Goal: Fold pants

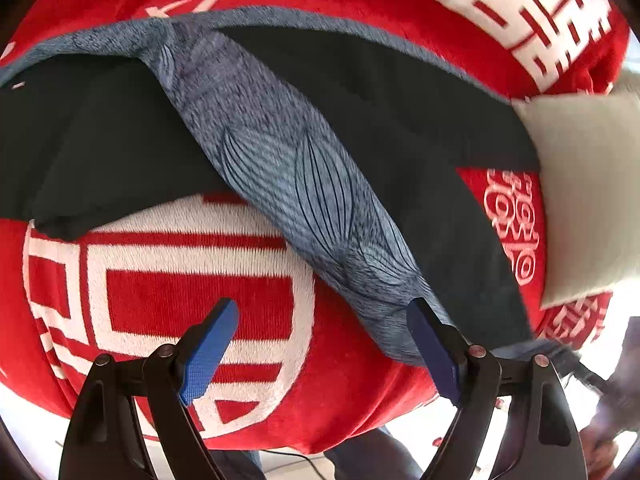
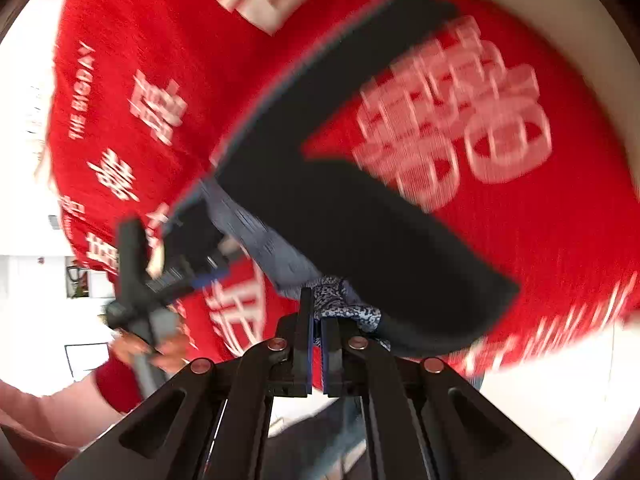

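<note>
The pants (image 1: 400, 128) are black outside with a blue-grey leaf-patterned lining (image 1: 288, 168), spread over a red blanket (image 1: 192, 304). My left gripper (image 1: 320, 344) is open, its blue pads (image 1: 208, 352) apart, the right pad touching the lining's edge. In the right wrist view the pants (image 2: 360, 216) lie across the blanket (image 2: 540, 220) with two legs apart. My right gripper (image 2: 316, 340) is shut on the patterned waist edge (image 2: 340, 304). The left gripper (image 2: 172, 272) also shows there, at the far side.
The red blanket carries white characters. A white pillow (image 1: 588, 200) lies at its right edge. The person's hand (image 2: 152, 344) holds the left gripper's handle. A pale floor (image 2: 560, 392) shows beyond the blanket's edge.
</note>
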